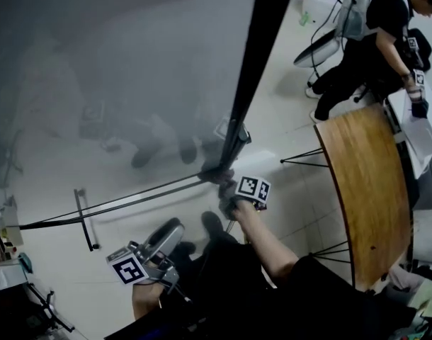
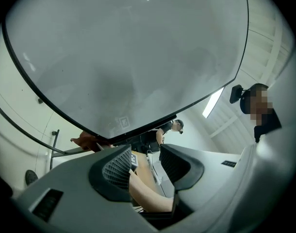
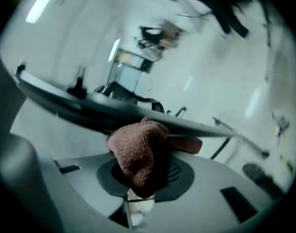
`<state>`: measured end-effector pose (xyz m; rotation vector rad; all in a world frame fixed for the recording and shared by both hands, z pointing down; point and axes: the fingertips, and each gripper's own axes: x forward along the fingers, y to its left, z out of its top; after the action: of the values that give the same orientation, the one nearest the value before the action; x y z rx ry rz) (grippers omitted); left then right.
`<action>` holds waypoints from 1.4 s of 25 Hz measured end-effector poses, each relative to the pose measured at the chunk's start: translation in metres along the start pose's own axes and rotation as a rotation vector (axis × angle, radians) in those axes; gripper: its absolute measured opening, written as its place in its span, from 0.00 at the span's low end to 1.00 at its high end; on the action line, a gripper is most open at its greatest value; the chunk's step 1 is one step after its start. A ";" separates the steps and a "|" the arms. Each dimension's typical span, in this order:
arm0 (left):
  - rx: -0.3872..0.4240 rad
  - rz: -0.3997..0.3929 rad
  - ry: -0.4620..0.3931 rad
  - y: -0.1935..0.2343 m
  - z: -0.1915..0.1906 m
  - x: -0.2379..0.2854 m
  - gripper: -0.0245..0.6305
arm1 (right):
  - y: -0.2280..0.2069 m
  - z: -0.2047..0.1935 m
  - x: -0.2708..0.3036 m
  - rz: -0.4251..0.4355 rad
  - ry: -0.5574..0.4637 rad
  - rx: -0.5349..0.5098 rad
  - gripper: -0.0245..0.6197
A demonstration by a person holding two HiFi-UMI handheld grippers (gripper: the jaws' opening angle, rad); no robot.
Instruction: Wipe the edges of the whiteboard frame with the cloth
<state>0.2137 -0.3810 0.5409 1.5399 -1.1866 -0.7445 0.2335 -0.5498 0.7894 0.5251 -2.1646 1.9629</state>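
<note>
At my right gripper point(image 3: 143, 171): clenched on one brown cloth point(image 3: 135, 149), touching the whiteboard frame point(image 3: 85, 109).
My left gripper point(image 2: 145, 166): jaws apart, off the frame.

Wooden table point(image 1: 368, 190) right; person point(image 1: 377, 27) beyond, apparently leaning forward

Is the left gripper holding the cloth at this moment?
No, the left gripper stands open and empty; the right gripper clamps the cloth.

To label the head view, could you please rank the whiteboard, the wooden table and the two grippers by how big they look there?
Largest: the whiteboard.
Next: the wooden table.
Smallest: the left gripper and the right gripper, which look about alike, so I won't rank them.
</note>
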 end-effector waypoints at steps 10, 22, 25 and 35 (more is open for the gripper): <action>0.015 0.011 -0.052 0.009 0.023 -0.021 0.32 | 0.023 -0.054 0.000 0.171 0.127 0.378 0.16; 0.021 -0.003 -0.024 0.003 0.016 -0.017 0.32 | 0.029 -0.007 -0.003 -0.066 0.000 -0.562 0.16; 0.044 0.010 -0.022 0.004 0.014 -0.019 0.32 | 0.024 -0.006 -0.005 -0.118 0.029 -0.696 0.16; 0.030 0.021 -0.083 0.011 0.026 -0.035 0.32 | 0.034 -0.022 -0.001 -0.094 0.167 -0.787 0.16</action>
<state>0.1758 -0.3573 0.5400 1.5313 -1.2786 -0.7869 0.2197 -0.5257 0.7600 0.2978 -2.4809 0.9268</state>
